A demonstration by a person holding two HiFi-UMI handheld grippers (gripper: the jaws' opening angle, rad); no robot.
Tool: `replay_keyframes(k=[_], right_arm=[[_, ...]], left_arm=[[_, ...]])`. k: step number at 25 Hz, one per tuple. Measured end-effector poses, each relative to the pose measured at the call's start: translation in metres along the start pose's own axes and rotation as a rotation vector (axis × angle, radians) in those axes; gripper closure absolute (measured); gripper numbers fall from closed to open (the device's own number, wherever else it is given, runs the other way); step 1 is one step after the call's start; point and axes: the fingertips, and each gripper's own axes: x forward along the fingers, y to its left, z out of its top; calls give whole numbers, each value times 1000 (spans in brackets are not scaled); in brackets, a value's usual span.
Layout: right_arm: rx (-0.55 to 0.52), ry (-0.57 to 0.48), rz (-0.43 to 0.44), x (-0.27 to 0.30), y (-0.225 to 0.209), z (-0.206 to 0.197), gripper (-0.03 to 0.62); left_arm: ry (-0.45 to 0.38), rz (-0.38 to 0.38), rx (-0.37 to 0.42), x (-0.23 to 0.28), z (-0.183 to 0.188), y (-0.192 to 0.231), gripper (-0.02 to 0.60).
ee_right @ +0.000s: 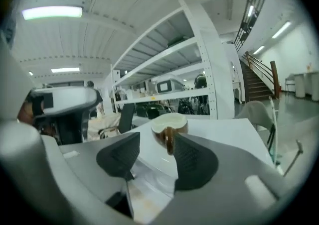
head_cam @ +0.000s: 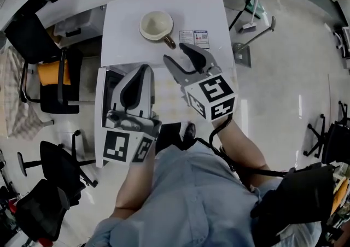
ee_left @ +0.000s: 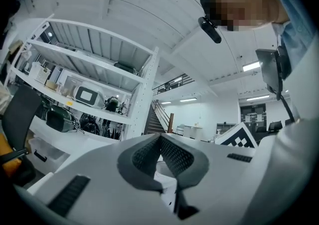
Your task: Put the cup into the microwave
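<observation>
Left tongs (head_cam: 144, 70) closed, right tongs (head_cam: 174, 52) apart, empty

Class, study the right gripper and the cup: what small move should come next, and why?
Probably ease the right gripper forward until the handle of the cup sits between its jaws, then close. The jaws stand apart and empty, just short of the cup, which stands untouched on the white surface with its handle facing the gripper.

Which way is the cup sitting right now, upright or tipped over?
Upright. The cup stands on the white surface, its open mouth facing up and its brown handle pointing toward the right tool.
</observation>
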Motion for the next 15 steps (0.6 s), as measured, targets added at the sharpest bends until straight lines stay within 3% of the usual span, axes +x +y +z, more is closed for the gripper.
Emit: replay_keyframes(k=[3,5,6,7,9,11,15], right_arm=[[53,-130,-41,-19,2,11,411],[63,-183,-118,-25,-7,18,500],[64,-191,-129,-23,-8,20,503],[56,-186,-122,-20,-7,21,491],[12,-148,-93,-11,-1,18,349],[-43,-98,-87,-5,-1,13,280],[-92,-29,-119,7,-8,2,256]], left_arm=[[-4,-36,18,-9,6,-17,577],[-16,-62,31,-10,11,-20,577],[-20,-74,35,-9,12,-18,577],[-23,-85,36,-8,13,-15,577],[-25,-105,33,-5,12,-9,577],[-26,-127,24,-1,12,-4,577],[-19,-156,-1,5,10,10,577]])
